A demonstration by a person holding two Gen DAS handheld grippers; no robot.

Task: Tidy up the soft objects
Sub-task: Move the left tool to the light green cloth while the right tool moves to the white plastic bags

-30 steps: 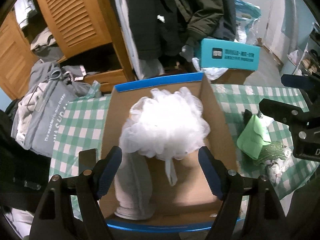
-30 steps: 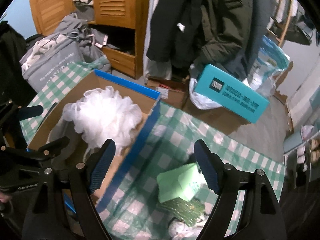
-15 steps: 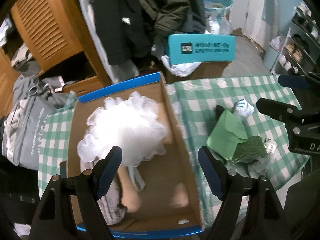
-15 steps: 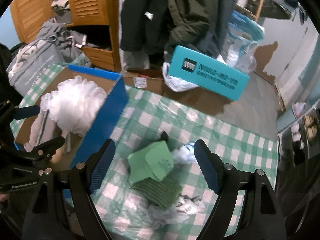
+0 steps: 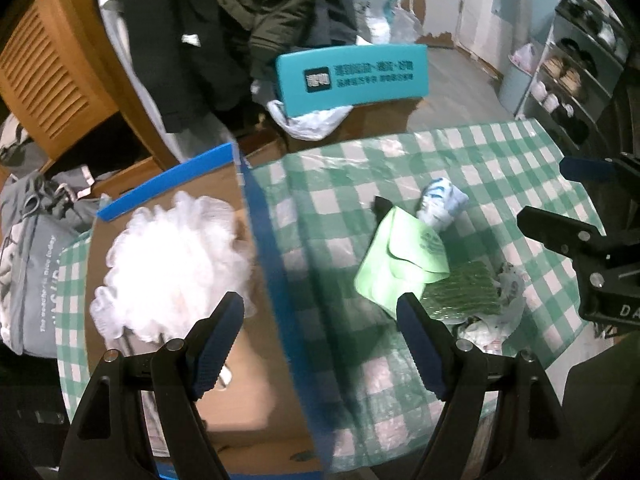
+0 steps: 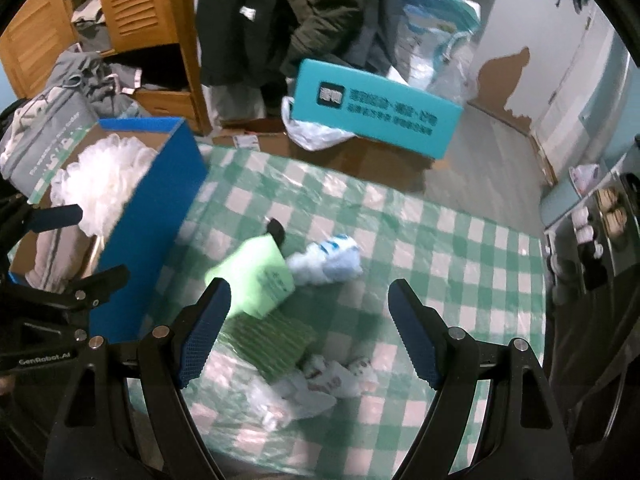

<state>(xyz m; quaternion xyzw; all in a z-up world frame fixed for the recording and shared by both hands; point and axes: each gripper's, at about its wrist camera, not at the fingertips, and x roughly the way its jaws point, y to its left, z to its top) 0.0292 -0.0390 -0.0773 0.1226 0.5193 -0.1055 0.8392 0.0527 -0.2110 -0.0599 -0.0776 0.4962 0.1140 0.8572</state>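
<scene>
A cardboard box with blue edges (image 5: 262,240) (image 6: 148,216) stands on the left of the green checked table and holds a white mesh bath pouf (image 5: 172,256) (image 6: 100,176) and a grey cloth (image 6: 44,256). To its right lie a light green folded cloth (image 5: 396,260) (image 6: 256,276), a dark green scrubbing pad (image 5: 464,292) (image 6: 268,336), a blue and white rolled sock (image 5: 440,202) (image 6: 328,260) and crumpled white socks (image 6: 316,384). My left gripper (image 5: 320,332) is open and empty above the box's right wall. My right gripper (image 6: 308,320) is open and empty above the pile.
A teal box (image 5: 352,76) (image 6: 376,116) sits beyond the table's far edge, with hanging dark coats (image 6: 280,12) and a wooden louvred wardrobe (image 5: 52,64) behind. A grey bag (image 5: 28,260) lies left of the box. Shoe shelves (image 5: 576,80) stand at the right.
Both grippers have swung to the right, away from the box and toward the pile of cloths and socks. Both stay open and empty. The pouf stays in the box.
</scene>
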